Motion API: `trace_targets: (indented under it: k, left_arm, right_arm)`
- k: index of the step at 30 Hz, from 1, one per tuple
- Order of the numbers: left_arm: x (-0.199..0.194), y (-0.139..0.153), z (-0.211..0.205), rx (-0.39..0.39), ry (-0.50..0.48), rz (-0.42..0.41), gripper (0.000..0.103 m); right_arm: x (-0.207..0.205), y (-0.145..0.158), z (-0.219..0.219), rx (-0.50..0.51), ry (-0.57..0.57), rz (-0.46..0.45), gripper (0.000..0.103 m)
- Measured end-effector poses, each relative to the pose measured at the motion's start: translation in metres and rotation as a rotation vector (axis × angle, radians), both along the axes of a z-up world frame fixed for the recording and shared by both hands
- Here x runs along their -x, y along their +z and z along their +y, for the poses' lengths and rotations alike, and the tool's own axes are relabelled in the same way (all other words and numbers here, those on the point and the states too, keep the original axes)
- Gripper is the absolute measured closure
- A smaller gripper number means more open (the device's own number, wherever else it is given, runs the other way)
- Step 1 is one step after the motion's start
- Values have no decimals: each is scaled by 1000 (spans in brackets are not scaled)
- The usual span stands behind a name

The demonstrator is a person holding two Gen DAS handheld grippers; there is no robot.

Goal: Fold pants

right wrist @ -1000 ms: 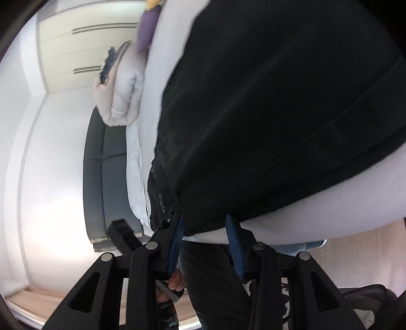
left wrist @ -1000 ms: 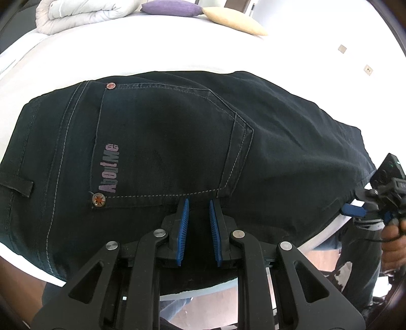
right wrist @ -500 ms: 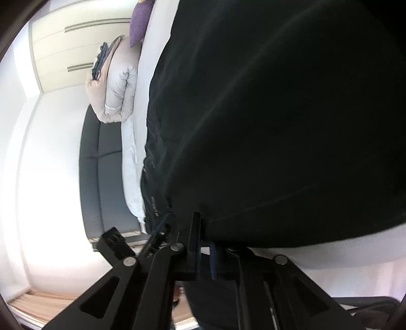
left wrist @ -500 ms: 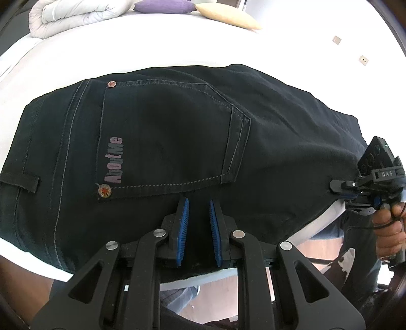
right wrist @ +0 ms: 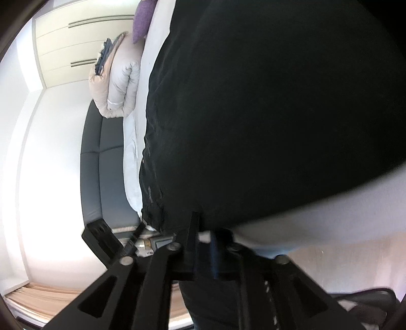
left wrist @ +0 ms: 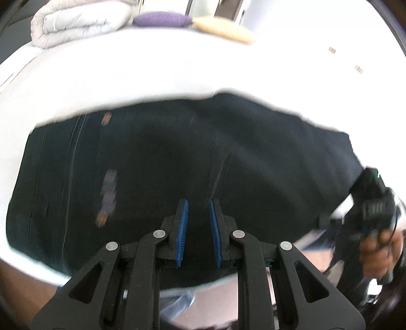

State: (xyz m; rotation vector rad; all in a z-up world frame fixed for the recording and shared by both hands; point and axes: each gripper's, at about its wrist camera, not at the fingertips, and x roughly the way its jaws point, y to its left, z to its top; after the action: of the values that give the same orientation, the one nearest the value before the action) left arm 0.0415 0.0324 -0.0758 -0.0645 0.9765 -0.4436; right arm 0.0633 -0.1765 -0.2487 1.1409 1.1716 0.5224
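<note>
Black jeans (left wrist: 177, 162) lie folded on the white bed (left wrist: 152, 71), back pocket up, near the bed's front edge. My left gripper (left wrist: 198, 215) hovers over their near edge, jaws a little apart with nothing between the blue pads. My right gripper (right wrist: 204, 228) is shut on the jeans' edge (right wrist: 253, 127) at the right end; it also shows in the left wrist view (left wrist: 370, 210), held by a hand. The left wrist view is blurred by motion.
A rolled white duvet (left wrist: 76, 22), a purple pillow (left wrist: 159, 19) and a beige pillow (left wrist: 223, 31) lie at the far side of the bed. A dark sofa (right wrist: 106, 157) stands beside the bed. The person's legs and the floor are below the bed edge.
My right gripper went from open around the jeans' edge to shut on it. The left gripper has pulled back and up, so the jeans sit farther off and blurred.
</note>
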Motion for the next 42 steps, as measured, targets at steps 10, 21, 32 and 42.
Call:
trace_targets:
  k: [10, 21, 32, 42]
  left_arm:
    - [-78, -20, -94, -53, -128, 53, 86]
    - [-88, -45, -79, 19, -102, 73, 86]
    - [-78, -49, -55, 84, -84, 71, 86]
    - [-75, 0, -46, 140, -58, -2, 86]
  right_arm:
    - [-41, 80, -52, 95, -83, -261, 82]
    - [-93, 10, -101, 103, -246, -176, 103]
    - [-77, 27, -296, 257, -656, -133, 103]
    - [-2, 82, -278, 262, -803, -264, 97]
